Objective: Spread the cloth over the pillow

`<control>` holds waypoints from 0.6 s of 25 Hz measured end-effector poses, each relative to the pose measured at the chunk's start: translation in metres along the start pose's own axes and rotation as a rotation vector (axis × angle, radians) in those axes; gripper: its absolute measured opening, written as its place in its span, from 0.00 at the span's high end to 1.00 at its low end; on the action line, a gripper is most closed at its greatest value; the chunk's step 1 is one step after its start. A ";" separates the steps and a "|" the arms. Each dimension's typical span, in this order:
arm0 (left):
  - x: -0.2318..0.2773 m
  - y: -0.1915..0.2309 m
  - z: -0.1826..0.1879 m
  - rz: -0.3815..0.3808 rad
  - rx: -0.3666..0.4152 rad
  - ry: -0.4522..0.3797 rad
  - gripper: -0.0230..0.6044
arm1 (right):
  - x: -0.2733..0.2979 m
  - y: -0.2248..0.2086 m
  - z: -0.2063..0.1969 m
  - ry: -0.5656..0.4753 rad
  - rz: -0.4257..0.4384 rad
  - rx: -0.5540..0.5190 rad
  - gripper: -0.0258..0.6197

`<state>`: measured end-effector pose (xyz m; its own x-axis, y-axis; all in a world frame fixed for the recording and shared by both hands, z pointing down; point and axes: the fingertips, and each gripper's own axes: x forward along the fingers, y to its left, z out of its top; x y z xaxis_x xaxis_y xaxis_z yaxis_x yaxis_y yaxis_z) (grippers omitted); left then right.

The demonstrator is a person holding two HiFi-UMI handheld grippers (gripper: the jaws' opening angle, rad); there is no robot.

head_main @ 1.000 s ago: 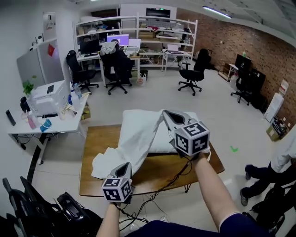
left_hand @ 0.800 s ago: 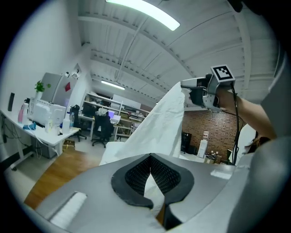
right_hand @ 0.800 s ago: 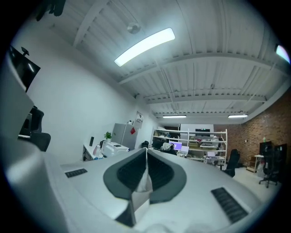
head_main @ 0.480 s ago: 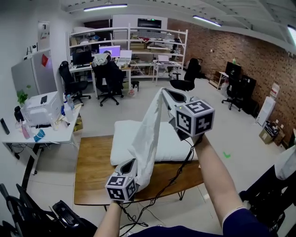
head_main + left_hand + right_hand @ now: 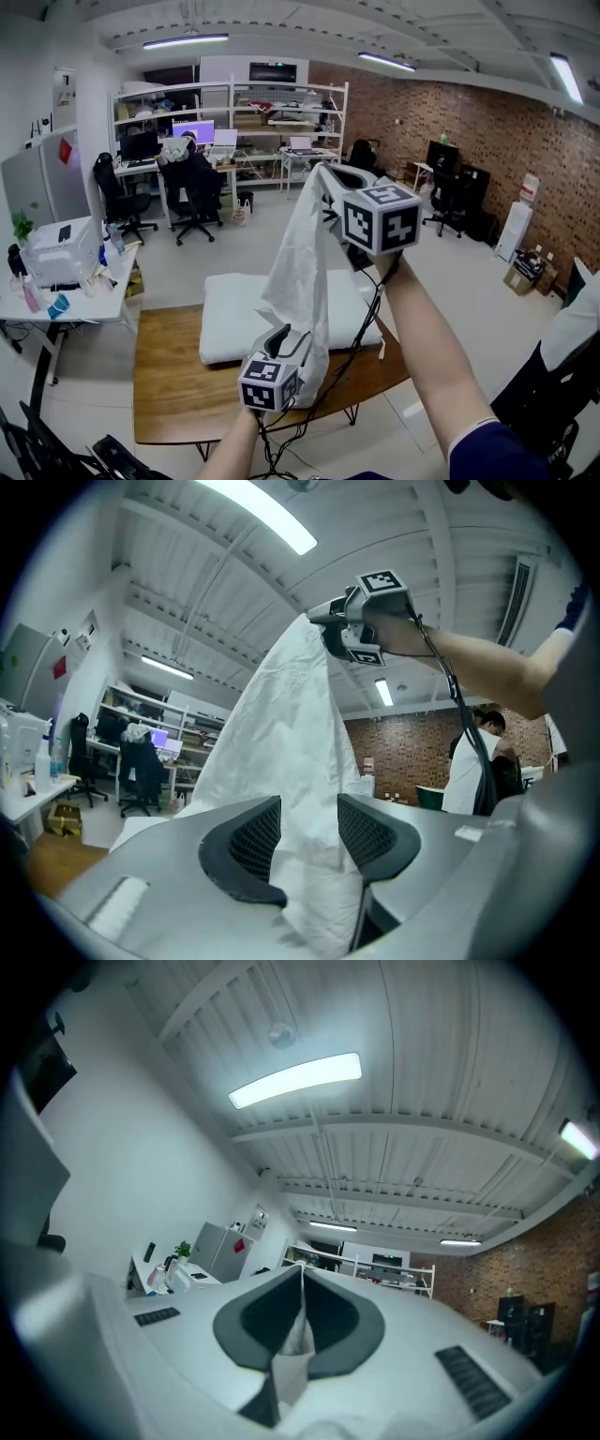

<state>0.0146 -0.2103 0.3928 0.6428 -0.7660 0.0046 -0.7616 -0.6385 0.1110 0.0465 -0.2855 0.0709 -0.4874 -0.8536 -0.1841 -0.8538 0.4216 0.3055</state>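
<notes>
Right gripper (image 5: 324, 172) is up high, jaws pinched together on an edge of the white cloth (image 5: 298, 267), and the whole sheet hangs from it in a long, narrow drape. Down low, the left gripper (image 5: 284, 339) has just been opening its jaws: they now stand apart with the cloth's lower folds running loosely between them, pads not pressing on the fabric. So the cloth is in the air, bunched rather than spread, its tail hanging in front of the near side of the pillow (image 5: 228, 317), which lies flat and still bare on the wooden desk (image 5: 167, 398). I'd call this the regrasp stage, lift done, spread not started. The next move, as I judge it, asks the left jaws to find a fresh hold on a free corner or edge, apart from the right's pinch, so the two can draw the sheet wide and lay it down over the pillow.
</notes>
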 end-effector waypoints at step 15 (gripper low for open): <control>0.085 -0.029 0.036 0.022 0.088 -0.037 0.62 | -0.018 -0.067 0.038 -0.016 -0.087 -0.030 0.93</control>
<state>0.0882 -0.2597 0.3538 0.6238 -0.7810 -0.0306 -0.7807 -0.6245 0.0239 0.1058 -0.2865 0.0178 -0.4144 -0.8816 -0.2259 -0.8874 0.3363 0.3152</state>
